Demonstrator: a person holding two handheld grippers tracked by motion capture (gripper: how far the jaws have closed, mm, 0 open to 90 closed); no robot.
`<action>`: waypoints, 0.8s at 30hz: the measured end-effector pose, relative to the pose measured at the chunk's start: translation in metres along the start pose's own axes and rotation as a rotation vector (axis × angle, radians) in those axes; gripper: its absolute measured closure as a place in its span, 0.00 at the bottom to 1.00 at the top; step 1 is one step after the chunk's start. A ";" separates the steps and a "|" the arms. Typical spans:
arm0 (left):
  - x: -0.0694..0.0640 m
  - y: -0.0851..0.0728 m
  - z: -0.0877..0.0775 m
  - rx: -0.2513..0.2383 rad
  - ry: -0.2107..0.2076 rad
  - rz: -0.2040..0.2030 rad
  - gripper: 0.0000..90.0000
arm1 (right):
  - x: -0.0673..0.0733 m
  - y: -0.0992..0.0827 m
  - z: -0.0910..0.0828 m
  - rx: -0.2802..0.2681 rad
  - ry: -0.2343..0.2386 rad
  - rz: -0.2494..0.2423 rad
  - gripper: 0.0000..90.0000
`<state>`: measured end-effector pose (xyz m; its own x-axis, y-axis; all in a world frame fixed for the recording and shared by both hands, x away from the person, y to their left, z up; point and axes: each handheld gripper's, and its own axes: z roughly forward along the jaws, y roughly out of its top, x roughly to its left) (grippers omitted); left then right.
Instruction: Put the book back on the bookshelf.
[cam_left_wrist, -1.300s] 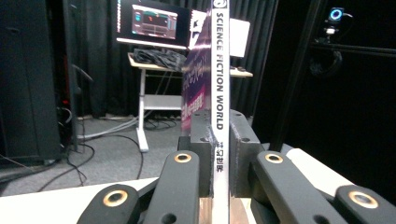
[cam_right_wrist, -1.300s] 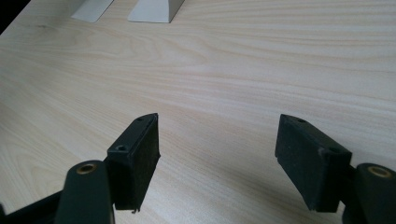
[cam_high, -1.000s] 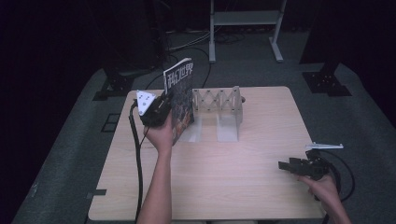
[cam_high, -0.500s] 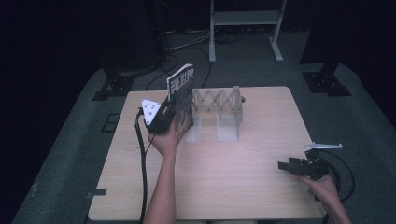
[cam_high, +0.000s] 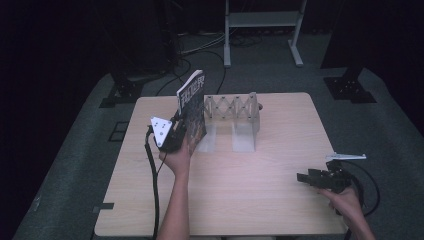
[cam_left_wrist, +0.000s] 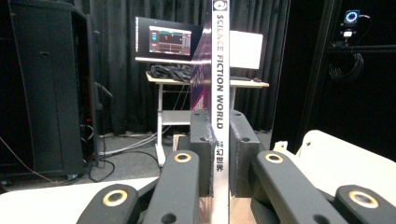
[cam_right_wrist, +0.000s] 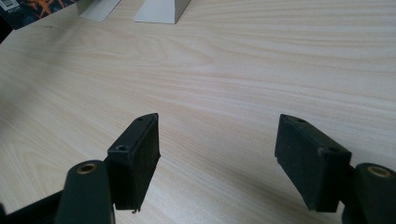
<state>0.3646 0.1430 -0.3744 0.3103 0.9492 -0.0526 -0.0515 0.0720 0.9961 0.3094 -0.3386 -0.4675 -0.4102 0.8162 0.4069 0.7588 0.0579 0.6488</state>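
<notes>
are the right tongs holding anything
No, the right tongs stand open over the bare wooden table, with nothing between their two black pads.

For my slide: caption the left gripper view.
Left hand-held gripper clamps the spine of an upright Science Fiction World magazine.

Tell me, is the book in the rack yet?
Not yet. Already done: the left gripper has the book clamped by its spine and holds it upright at the left end of the rack. In hand: getting it to the slots; whether it touches the rack is hard to tell. Left to do: slide it in and let go. The right gripper rests open at the table edge.
</notes>
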 end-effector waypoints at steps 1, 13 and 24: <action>0.000 -0.001 -0.001 -0.003 0.004 0.002 0.92 | 0.000 0.000 0.000 0.001 0.001 -0.003 0.33; 0.000 -0.013 -0.012 -0.011 0.003 0.014 0.92 | 0.004 0.002 0.004 0.004 0.007 -0.011 0.33; -0.002 -0.022 -0.018 -0.028 0.002 0.023 0.91 | 0.005 0.002 0.004 0.002 0.008 -0.012 0.34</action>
<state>0.3484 0.1448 -0.3978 0.3065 0.9514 -0.0298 -0.0854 0.0587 0.9946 0.3114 -0.3318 -0.4667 -0.4231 0.8110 0.4041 0.7547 0.0686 0.6525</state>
